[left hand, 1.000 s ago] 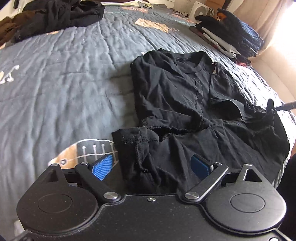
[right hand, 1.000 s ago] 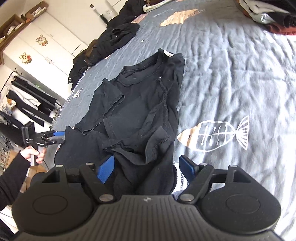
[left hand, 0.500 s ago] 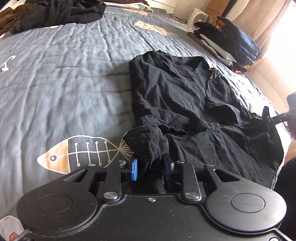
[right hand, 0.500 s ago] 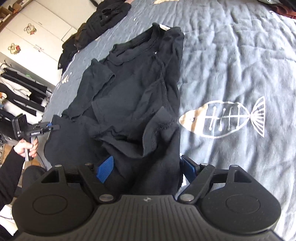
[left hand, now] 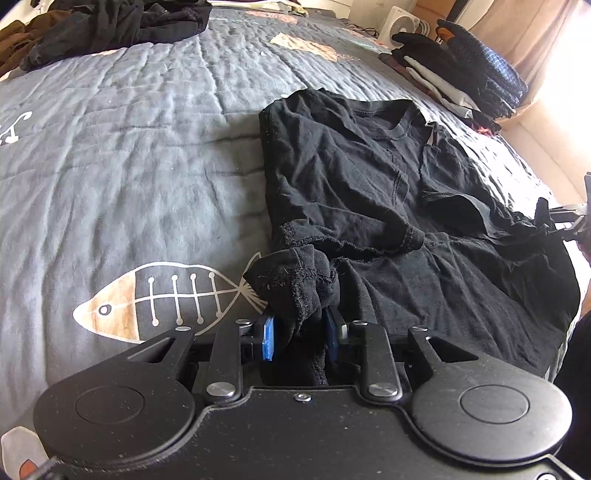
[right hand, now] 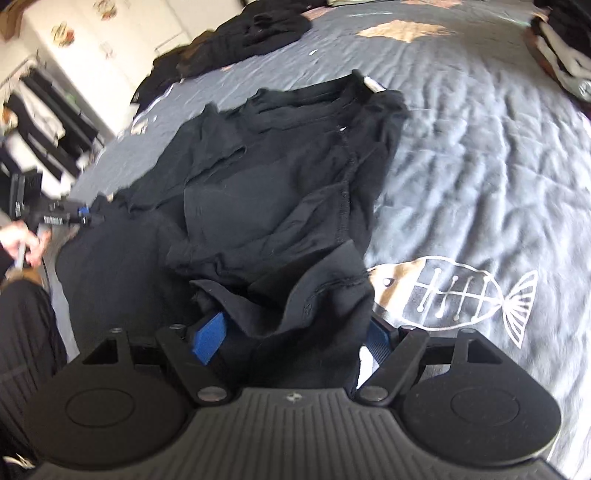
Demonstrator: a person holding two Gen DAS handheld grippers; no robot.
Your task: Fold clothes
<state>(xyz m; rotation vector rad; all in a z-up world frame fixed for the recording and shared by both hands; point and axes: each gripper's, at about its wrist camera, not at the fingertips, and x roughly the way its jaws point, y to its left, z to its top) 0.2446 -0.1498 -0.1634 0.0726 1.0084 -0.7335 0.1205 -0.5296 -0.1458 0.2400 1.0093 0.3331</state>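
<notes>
On a grey quilt (left hand: pixel 129 177) printed with fish skeletons, a black T-shirt (left hand: pixel 369 192) lies crumpled, sides partly turned in, its hem end unfolded; a stack of folded clothes (left hand: pixel 461 70) sits near the far edge, a loose pile (left hand: pixel 110 26) opposite. The left gripper (left hand: pixel 299 332), spread a second ago, now pinches a hem corner. The right gripper (right hand: pixel 291 332) straddles the other corner, spread wide as before.

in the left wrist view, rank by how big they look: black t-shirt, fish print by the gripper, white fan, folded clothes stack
1. black t-shirt
2. fish print, though nearness to the camera enlarges it
3. folded clothes stack
4. white fan, far off
</notes>
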